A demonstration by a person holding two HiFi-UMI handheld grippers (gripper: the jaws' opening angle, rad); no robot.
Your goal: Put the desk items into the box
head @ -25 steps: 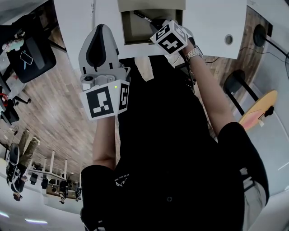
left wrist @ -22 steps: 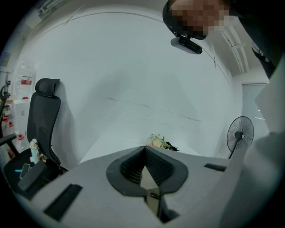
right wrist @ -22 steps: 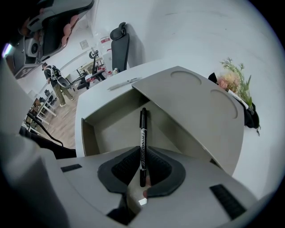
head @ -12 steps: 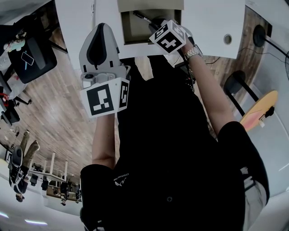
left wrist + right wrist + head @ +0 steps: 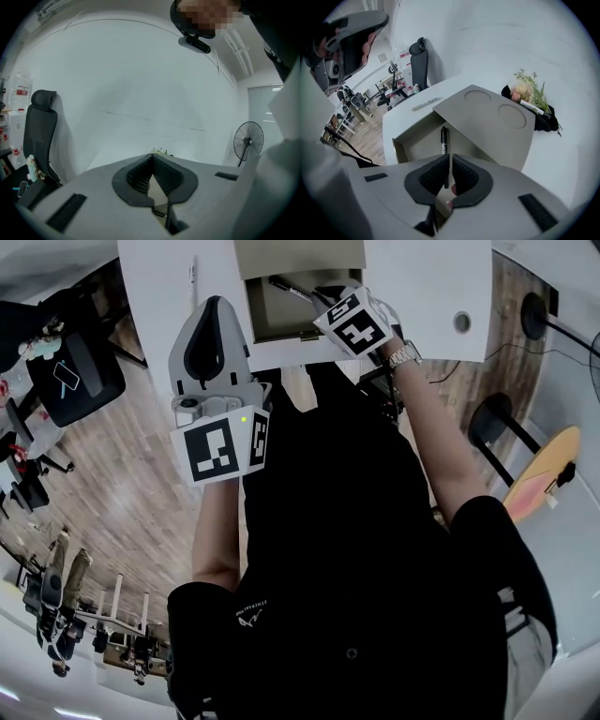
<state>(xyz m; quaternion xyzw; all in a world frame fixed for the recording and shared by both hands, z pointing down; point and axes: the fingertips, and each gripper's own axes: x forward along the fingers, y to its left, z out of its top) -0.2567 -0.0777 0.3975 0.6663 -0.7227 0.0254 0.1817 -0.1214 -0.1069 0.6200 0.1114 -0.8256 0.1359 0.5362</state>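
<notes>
First: Closing just now, the jaws of the right gripper (image 5: 450,157) have drawn nearly together, and the box (image 5: 272,320) sits a touch lower in the head view than a second ago.
Second: Closing on the pen (image 5: 444,138)?
First: No. The pen lies flat on the box floor and shows through the thin slit left between the pads. Nothing is clamped.
Second: And the box?
First: On the white desk (image 5: 422,277), open, its lid flap (image 5: 487,117) with two round dents raised beside the pen.
Second: The left gripper (image 5: 152,157)?
First: Held up to the left of the box, jaw tips met and empty. It faces a bare wall (image 5: 140,93).
Second: Further out?
First: A slim thing (image 5: 426,104) lies on the desk past the box, a bunch of flowers (image 5: 527,91) sits well apart to the right, and an office chair (image 5: 418,58) stands behind the desk.
</notes>
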